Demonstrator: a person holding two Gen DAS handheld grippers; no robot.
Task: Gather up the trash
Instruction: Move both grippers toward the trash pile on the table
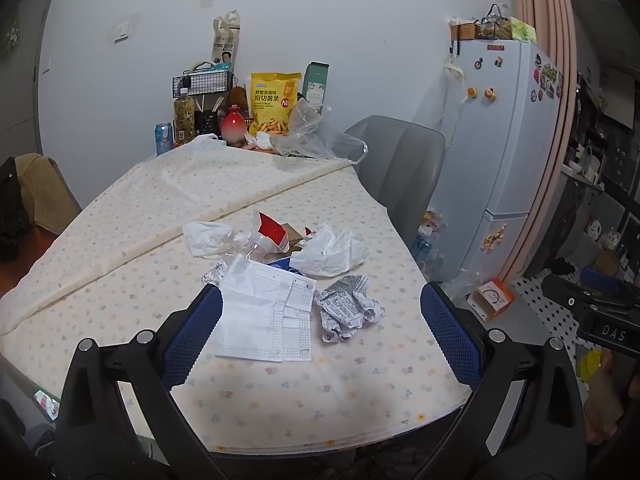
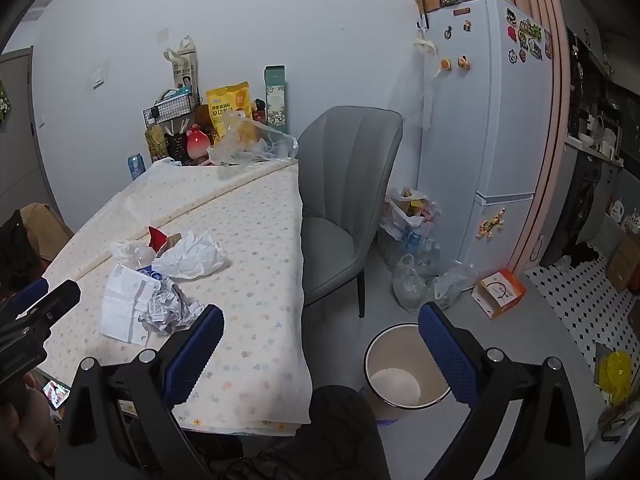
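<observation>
Your left gripper (image 1: 320, 332) hangs above the near edge of the table (image 1: 304, 404), fingers spread wide and holding nothing. Just ahead of it lies the trash heap: a white face mask (image 1: 266, 320), a crumpled printed paper (image 1: 348, 310) beside it, a crumpled white tissue (image 1: 330, 252) and a torn red wrapper (image 1: 272, 232) behind. Your right gripper (image 2: 322, 346) is likewise released, poised off the table's corner above the floor, where an open waste bin (image 2: 400, 368) stands beside the grey chair (image 2: 344, 200).

My right gripper's (image 2: 320, 344) finger hides part of the bin's rim (image 2: 374, 350); a blue packet (image 1: 282, 263) lies mostly buried under the tissue (image 1: 332, 252).
</observation>
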